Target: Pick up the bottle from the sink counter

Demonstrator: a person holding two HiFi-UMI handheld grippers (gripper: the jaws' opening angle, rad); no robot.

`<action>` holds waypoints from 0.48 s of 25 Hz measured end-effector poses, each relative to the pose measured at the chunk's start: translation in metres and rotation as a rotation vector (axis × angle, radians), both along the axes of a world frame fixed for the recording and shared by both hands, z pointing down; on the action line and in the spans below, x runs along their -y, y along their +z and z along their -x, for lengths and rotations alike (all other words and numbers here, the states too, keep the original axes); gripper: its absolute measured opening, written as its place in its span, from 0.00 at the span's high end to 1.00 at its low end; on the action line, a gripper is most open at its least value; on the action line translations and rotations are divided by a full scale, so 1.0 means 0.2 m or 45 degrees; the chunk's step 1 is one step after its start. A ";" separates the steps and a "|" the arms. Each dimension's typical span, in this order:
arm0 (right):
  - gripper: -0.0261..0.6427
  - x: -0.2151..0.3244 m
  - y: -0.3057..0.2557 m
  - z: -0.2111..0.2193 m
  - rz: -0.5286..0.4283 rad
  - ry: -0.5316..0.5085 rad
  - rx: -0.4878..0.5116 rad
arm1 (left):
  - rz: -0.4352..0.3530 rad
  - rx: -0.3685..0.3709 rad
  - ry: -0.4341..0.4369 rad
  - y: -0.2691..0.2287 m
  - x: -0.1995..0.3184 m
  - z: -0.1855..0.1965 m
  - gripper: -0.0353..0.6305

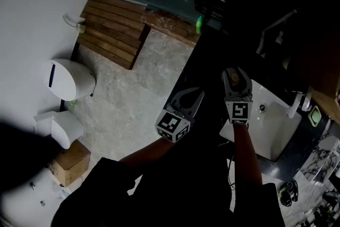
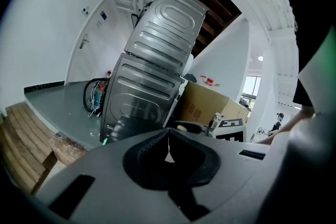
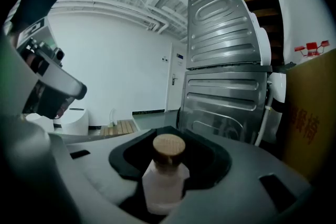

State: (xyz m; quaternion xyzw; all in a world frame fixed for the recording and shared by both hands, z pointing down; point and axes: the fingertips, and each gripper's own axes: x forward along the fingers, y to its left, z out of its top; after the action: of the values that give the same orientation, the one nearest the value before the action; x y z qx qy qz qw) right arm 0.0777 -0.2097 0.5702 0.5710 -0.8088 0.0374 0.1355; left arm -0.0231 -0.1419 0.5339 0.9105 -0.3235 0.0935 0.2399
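Fingers of right gripper grip bottle near sink.

Head cam looks steeply down on left gripper & right gripper; gripper cams, close-up, share steel panels.

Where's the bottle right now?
The bottle is clamped between the jaws of the right tool, its cork-coloured cap showing in the right gripper view. In the head view it is right of centre, just left of the white sink.

Count: one left tool, one right tool, one bottle, one sink, one toilet, one cardboard box.
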 end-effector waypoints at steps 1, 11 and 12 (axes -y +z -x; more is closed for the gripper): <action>0.70 -0.01 0.01 -0.01 0.011 0.010 -0.003 | -0.004 -0.002 -0.003 0.00 0.01 0.01 0.92; 0.74 -0.04 0.04 -0.03 -0.007 0.074 0.095 | -0.003 -0.008 0.016 0.00 0.01 0.00 0.92; 0.75 -0.05 0.05 -0.03 -0.004 0.083 0.114 | -0.003 -0.004 0.020 0.00 0.01 -0.01 0.92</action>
State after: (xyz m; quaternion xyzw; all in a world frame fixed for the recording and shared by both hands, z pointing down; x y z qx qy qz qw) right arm 0.0844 -0.2004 0.5794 0.5949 -0.7952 0.0660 0.0970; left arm -0.0219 -0.1432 0.5345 0.9135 -0.3160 0.0936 0.2385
